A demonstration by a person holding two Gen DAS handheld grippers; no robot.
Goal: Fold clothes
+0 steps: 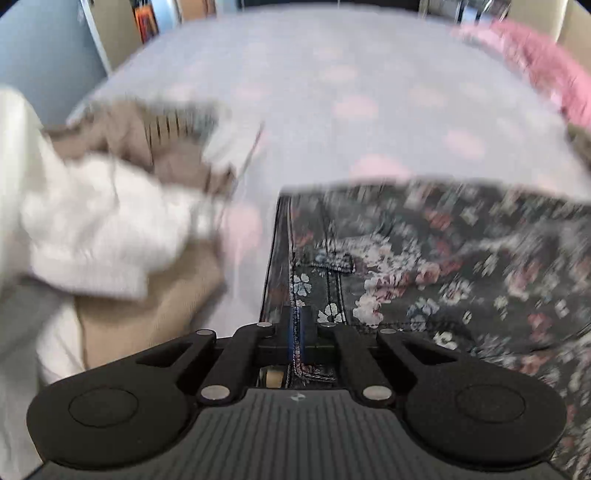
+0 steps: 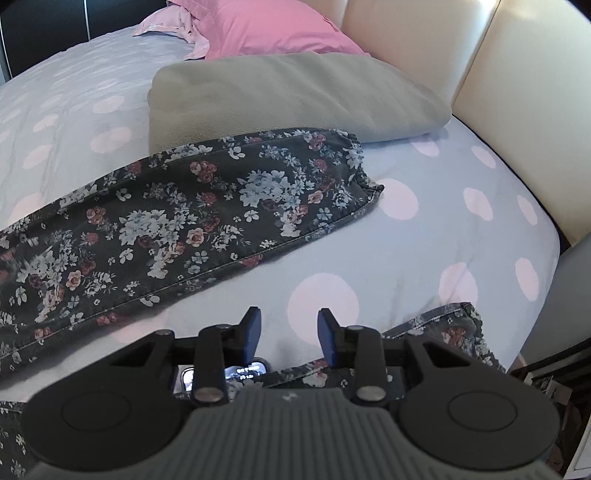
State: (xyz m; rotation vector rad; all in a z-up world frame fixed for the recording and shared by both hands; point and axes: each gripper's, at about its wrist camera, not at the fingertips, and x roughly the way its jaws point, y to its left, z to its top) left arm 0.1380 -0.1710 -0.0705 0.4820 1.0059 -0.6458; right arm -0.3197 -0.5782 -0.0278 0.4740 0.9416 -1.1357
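The left gripper (image 1: 301, 332) is clamped tight on the waistband edge of the floral trousers (image 1: 424, 273), the dark fabric pinched between its blue pads with a frayed corner hanging back toward the camera. From the grip, the trousers spread ahead and to the right over the dotted sheet (image 1: 332, 92); the left wrist view is smeared, so finer detail of the cloth is hard to read. Left of this gripper lies a heap of white clothes (image 1: 92, 229) on top of beige clothes (image 1: 155, 295), with a striped piece (image 1: 177, 125) at the far end of the heap. A pink pillow (image 1: 546, 70) sits far ahead on the right.

The right gripper (image 2: 290, 330) stands with its jaws well apart and holds nothing; only bare sheet (image 2: 424, 229) shows between the blue pads. One trouser leg (image 2: 184, 218) runs ahead and to the left of it, lying flat, its hem end (image 2: 364, 173) pointing toward the headboard (image 2: 517, 92). The other leg's hem (image 2: 458, 325) lies just right of the gripper and passes under it. Beyond the first leg rests a folded grey-green blanket (image 2: 288, 96), touching the leg's far edge, and behind that the pink pillow (image 2: 273, 29). No container is in either view; everything lies directly on the bed.
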